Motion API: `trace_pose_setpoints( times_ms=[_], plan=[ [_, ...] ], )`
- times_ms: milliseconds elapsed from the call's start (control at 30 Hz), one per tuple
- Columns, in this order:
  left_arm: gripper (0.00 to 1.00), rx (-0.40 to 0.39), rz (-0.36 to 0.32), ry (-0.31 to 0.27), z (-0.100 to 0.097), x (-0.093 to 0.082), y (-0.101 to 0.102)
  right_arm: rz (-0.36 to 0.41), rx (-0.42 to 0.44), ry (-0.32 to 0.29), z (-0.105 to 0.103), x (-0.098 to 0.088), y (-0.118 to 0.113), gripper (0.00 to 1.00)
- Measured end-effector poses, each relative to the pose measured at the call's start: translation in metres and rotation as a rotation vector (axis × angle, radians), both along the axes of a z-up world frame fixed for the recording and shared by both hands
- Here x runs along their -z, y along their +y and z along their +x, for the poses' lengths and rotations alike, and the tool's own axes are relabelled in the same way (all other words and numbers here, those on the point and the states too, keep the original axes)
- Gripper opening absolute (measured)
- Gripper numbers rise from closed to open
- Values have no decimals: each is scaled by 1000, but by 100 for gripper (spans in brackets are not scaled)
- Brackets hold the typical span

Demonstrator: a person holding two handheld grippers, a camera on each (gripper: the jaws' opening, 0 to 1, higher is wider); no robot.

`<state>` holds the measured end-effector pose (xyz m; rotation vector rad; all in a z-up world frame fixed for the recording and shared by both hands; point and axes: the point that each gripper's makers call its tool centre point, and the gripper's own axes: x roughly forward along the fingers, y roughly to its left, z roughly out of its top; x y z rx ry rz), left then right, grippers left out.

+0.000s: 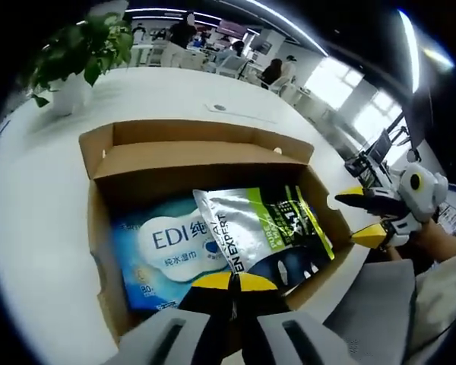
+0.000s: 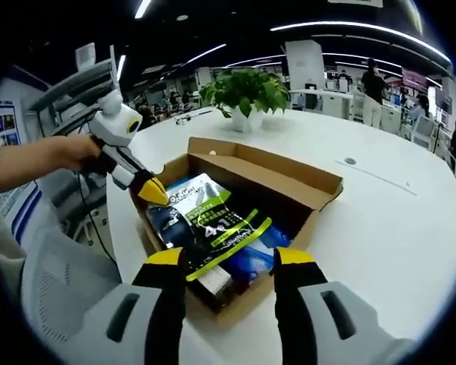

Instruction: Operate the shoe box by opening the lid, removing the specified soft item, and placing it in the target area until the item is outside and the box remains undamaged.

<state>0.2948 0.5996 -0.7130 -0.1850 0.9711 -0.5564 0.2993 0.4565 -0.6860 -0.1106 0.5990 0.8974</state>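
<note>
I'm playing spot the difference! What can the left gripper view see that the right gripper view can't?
Left gripper view: the big letters EDI on the blue pack, and bright windows.

Right gripper view: a hand holding the left gripper, whose closed yellow tip is at a corner of the silver-green pouch, plus blue posters.

Both: the open cardboard box with the pouch inside it, the potted plant and the white table.

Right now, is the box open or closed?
Open. The cardboard box has its lid flap folded back, and you can see the silver-green pouch and the blue wipes pack lying inside.
</note>
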Motion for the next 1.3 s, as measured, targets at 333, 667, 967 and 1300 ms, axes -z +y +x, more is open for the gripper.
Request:
trace_pose_setpoints(
  times_ms=[333, 667, 967, 1300],
  plan=[
    [0, -29, 10, -20, -1, -2, 12, -20, -43, 86, -2, 10, 23, 34],
    [0, -49, 17, -36, 1, -4, 23, -61, -47, 178, 1, 26, 36, 26],
    [0, -53, 18, -42, 0, -3, 25, -81, -68, 239, -5, 37, 48, 22],
    [0, -39, 34, -49, -1, -1, 26, -70, -66, 262, -11, 40, 57, 11]
  ],
)
